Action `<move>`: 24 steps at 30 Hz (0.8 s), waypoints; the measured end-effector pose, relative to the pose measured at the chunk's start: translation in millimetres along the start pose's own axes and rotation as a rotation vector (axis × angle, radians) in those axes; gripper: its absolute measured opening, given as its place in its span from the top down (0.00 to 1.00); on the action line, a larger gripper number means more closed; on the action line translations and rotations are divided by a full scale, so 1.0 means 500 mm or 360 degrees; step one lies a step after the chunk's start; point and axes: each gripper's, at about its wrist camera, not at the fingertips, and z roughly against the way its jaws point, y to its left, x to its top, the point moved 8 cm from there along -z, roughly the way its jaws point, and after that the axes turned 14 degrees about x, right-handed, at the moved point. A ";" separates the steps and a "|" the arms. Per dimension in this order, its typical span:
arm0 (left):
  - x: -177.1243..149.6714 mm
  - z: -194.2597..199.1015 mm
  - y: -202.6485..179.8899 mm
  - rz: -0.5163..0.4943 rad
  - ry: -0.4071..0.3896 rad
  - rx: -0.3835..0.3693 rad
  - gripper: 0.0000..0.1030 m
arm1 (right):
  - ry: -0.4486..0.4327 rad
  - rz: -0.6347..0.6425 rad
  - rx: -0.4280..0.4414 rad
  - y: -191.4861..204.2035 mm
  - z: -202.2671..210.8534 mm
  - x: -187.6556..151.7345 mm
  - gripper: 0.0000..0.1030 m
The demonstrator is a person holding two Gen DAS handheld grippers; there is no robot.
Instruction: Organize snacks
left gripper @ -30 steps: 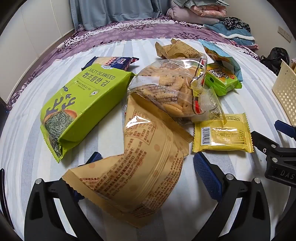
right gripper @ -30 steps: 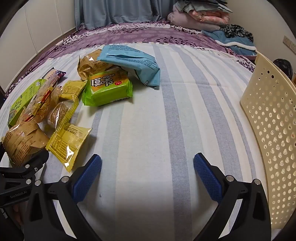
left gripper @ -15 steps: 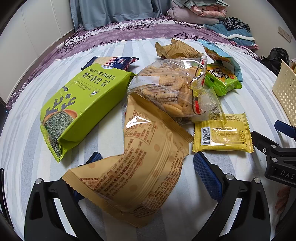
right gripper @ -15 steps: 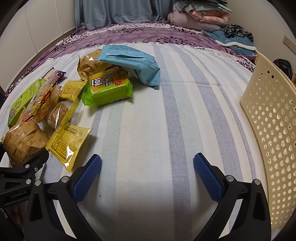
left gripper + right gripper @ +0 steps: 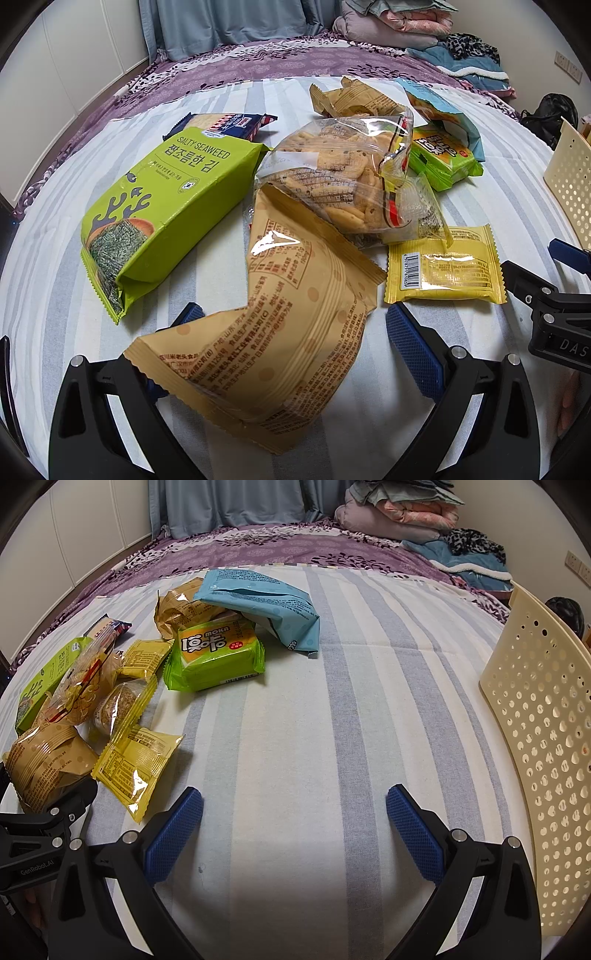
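My left gripper (image 5: pixel 295 343) is open with a tan snack bag (image 5: pixel 280 332) lying between its fingers on the striped cloth. Beyond it lie a green seaweed pack (image 5: pixel 162 206), a clear cracker bag (image 5: pixel 343 181), a yellow packet (image 5: pixel 443 266), a small green pack (image 5: pixel 443 158) and a blue bag (image 5: pixel 443 114). My right gripper (image 5: pixel 293 827) is open and empty over bare cloth. In the right wrist view the snacks lie at the left: the blue bag (image 5: pixel 258 598), the small green pack (image 5: pixel 214 653), the yellow packet (image 5: pixel 136 764) and the tan bag (image 5: pixel 44 764).
A cream perforated basket (image 5: pixel 543 738) stands at the right edge; its corner shows in the left wrist view (image 5: pixel 569 177). A purple bedspread (image 5: pixel 277 550) and folded blankets (image 5: pixel 399 513) lie behind. The other gripper's body (image 5: pixel 554 314) sits right of the yellow packet.
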 end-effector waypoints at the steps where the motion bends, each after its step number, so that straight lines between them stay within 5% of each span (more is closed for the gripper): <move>1: 0.000 0.000 0.000 0.0001 0.0000 -0.0002 0.02 | 0.0000 0.0000 -0.0001 0.000 0.000 0.000 0.05; 18: -0.014 0.030 0.019 0.0054 -0.0008 -0.0075 0.02 | 0.0000 0.0011 0.0039 0.001 0.018 -0.004 0.05; 24: 0.012 0.087 0.059 0.0076 -0.0130 -0.0027 0.02 | -0.0068 -0.0003 0.0061 -0.001 0.048 0.015 0.05</move>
